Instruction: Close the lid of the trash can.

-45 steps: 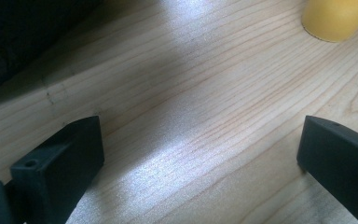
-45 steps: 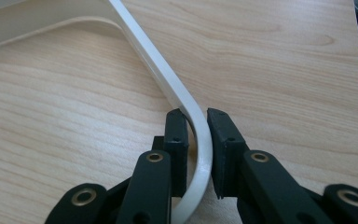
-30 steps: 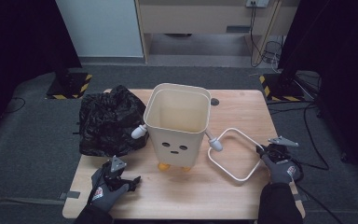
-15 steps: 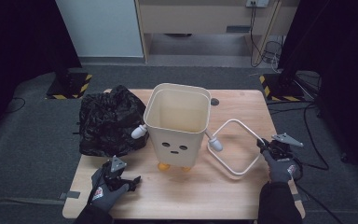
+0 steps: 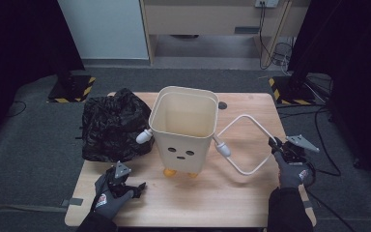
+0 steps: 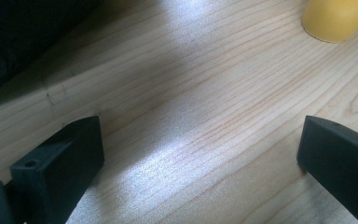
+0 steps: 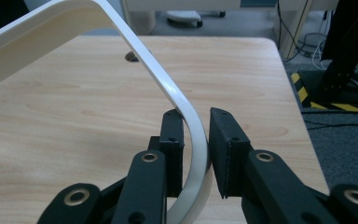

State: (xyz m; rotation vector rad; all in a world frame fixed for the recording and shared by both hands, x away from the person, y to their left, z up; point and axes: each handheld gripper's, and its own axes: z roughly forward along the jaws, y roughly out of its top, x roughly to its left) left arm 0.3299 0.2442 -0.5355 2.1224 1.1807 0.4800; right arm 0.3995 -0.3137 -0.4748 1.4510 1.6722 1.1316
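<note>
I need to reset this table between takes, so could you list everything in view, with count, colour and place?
Bin: one, cream, with a face and orange feet, table centre.
Ring frame: one, white, leaning from the bin's right side, its far corner between the right gripper's jaws.
Bag: one, black, crumpled, table's left rear.
Table: one, light wood.
Floor stands: two, black with yellow-black stripes, behind the table.
Left gripper: black, open, resting low at front left.
Right gripper: black, shut on the ring frame, at right edge.

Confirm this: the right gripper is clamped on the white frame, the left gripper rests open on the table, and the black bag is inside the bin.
Not quite: the black bag lies on the table beside the bin, not inside it, as the high view shows. The rest holds: right gripper on the white frame, left gripper open.
</note>
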